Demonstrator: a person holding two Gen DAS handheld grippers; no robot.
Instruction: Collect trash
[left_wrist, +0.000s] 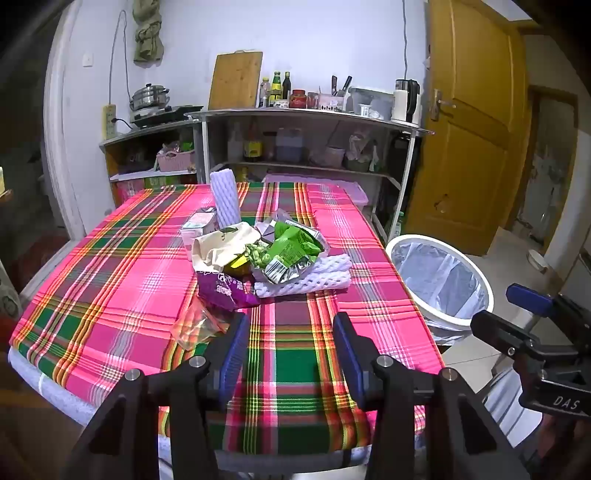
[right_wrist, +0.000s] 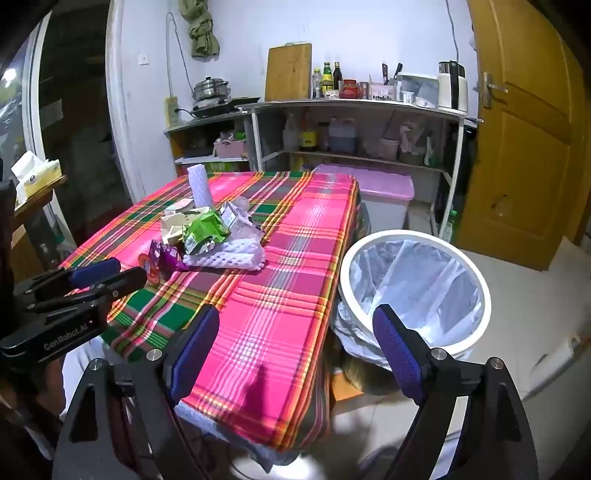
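Note:
A pile of trash lies mid-table: a green snack wrapper (left_wrist: 291, 245) (right_wrist: 205, 229), a purple wrapper (left_wrist: 225, 290) (right_wrist: 168, 256), a beige bag (left_wrist: 221, 247), white foam netting (left_wrist: 306, 278) (right_wrist: 229, 256), an upright foam sleeve (left_wrist: 225, 199) (right_wrist: 199, 186) and a clear orange-tinted wrapper (left_wrist: 195, 325). A white bin with a plastic liner (left_wrist: 439, 280) (right_wrist: 413, 291) stands on the floor right of the table. My left gripper (left_wrist: 291, 354) is open and empty above the table's near edge, just short of the pile. My right gripper (right_wrist: 295, 354) is open and empty over the table's right corner, beside the bin.
The table wears a pink plaid cloth (left_wrist: 129, 258) (right_wrist: 295, 240). Behind it stand metal shelves (left_wrist: 295, 118) with bottles, a kettle and a cutting board. A pink lidded box (right_wrist: 376, 192) sits on the floor. A wooden door (left_wrist: 476, 129) is at the right.

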